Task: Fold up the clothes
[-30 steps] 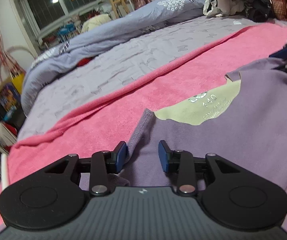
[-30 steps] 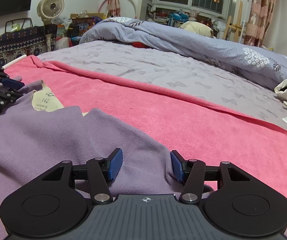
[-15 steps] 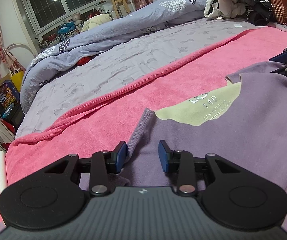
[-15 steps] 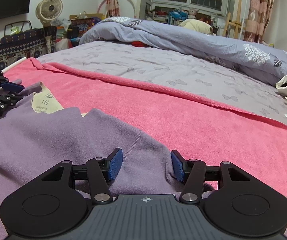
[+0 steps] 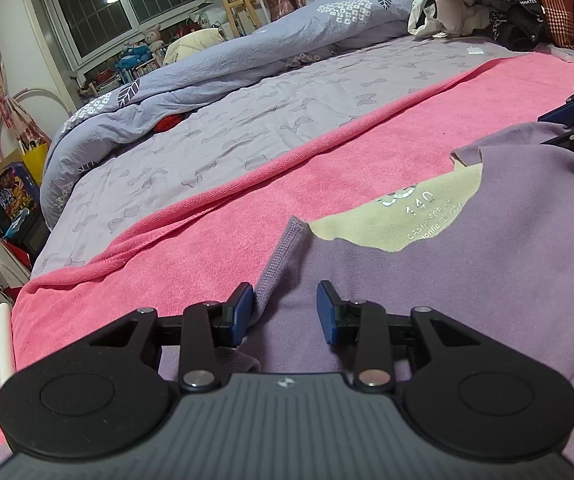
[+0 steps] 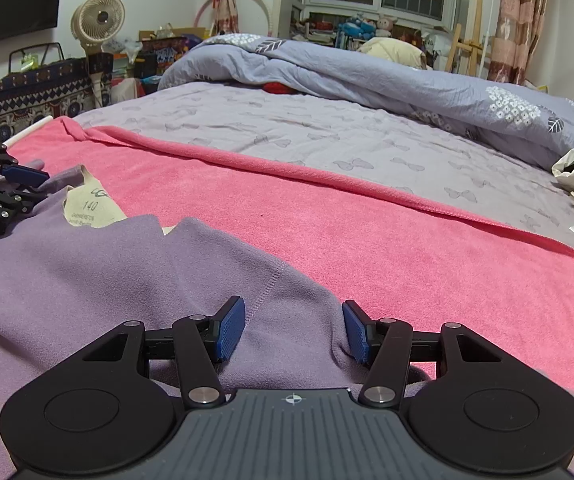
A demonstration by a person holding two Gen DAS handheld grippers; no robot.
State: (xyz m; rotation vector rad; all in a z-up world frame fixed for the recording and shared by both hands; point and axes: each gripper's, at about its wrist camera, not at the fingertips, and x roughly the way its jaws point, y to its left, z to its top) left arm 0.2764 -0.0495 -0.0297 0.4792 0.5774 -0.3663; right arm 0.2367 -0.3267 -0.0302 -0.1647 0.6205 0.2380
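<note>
- The purple garment (image 5: 467, 280) lies spread on the pink towel (image 5: 327, 184) covering the bed.
- Left hand-held gripper (image 5: 285, 312): jaws part-open, straddling the garment's stitched edge, not clamped.
- Right hand-held gripper (image 6: 293, 330): jaws part-open around a raised fold, not pinching.

left gripper (image 5: 285, 312): black linkage arms, blue pads, silver screws | right gripper (image 6: 293, 330): same, ribbed grey body, crosshair mark
</note>
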